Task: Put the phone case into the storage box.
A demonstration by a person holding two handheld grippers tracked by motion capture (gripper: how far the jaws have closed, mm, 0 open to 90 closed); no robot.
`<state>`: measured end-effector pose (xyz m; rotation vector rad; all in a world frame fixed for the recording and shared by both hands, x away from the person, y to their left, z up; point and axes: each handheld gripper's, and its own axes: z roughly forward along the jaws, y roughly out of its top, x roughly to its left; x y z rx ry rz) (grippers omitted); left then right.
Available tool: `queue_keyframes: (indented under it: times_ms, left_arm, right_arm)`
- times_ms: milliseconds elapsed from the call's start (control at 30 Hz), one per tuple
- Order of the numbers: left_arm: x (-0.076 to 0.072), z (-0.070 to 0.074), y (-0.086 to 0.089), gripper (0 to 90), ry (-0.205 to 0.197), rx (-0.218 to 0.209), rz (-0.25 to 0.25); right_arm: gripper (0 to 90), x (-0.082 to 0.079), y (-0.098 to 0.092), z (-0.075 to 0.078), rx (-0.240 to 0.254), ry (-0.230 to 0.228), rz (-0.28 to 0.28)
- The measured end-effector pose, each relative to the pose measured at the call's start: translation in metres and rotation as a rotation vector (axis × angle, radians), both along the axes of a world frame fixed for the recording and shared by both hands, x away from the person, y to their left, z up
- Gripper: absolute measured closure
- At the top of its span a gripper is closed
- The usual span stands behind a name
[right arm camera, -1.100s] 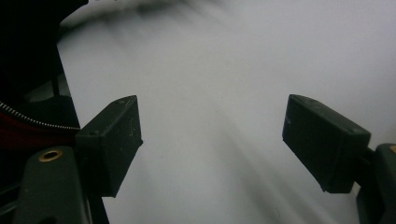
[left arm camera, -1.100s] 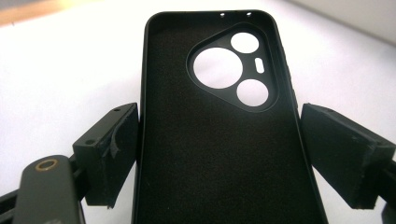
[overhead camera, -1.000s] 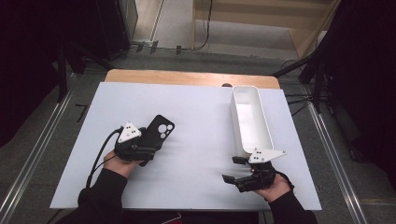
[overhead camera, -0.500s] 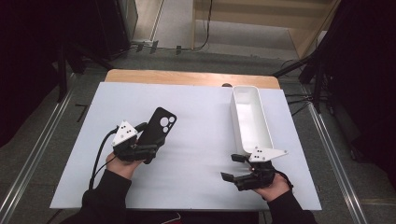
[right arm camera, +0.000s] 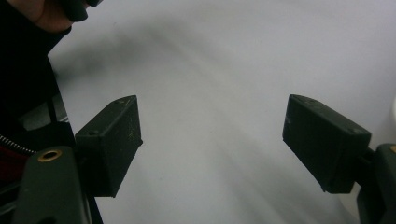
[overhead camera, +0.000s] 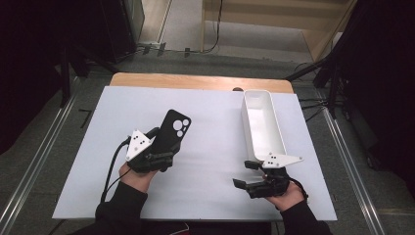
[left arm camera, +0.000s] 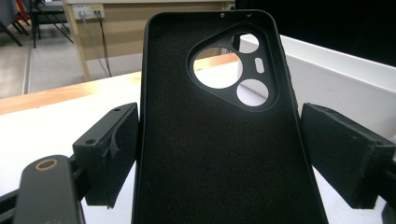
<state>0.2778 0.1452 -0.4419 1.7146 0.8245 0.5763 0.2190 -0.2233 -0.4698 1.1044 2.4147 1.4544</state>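
Where the left gripper (overhead camera: pixel 164 147) sits at the lower left of the high view, it clamps a black phone case (overhead camera: pixel 172 131) by both edges, tilted off the white worktop (overhead camera: pixel 215 147). Lower right, the right gripper (overhead camera: pixel 247 174) gapes empty, just below a white tray (overhead camera: pixel 262 125).

A long white bin (overhead camera: pixel 262 125) lies along the right edge of the white counter (overhead camera: pixel 215 161), reaching its far edge.
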Motion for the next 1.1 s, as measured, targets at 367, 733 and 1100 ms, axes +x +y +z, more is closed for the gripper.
queue_keyframes:
  times_ms: [367, 733, 1100]
  left_arm:
    - [-0.007, -0.009, -0.019, 13.9, -0.046, -0.045, 0.020]
    - [-0.010, -0.017, -0.025, 13.9, -0.088, -0.084, 0.065]
    - [-0.011, -0.021, -0.028, 13.8, -0.101, -0.094, 0.041]
  right_arm:
    - [18.1, 0.000, 0.001, 0.004, -0.003, 0.003, -0.055]
    - [17.8, 0.001, 0.008, 0.011, 0.025, -0.011, -0.087]
    - [17.5, 0.002, 0.017, 0.020, 0.040, -0.031, -0.113]
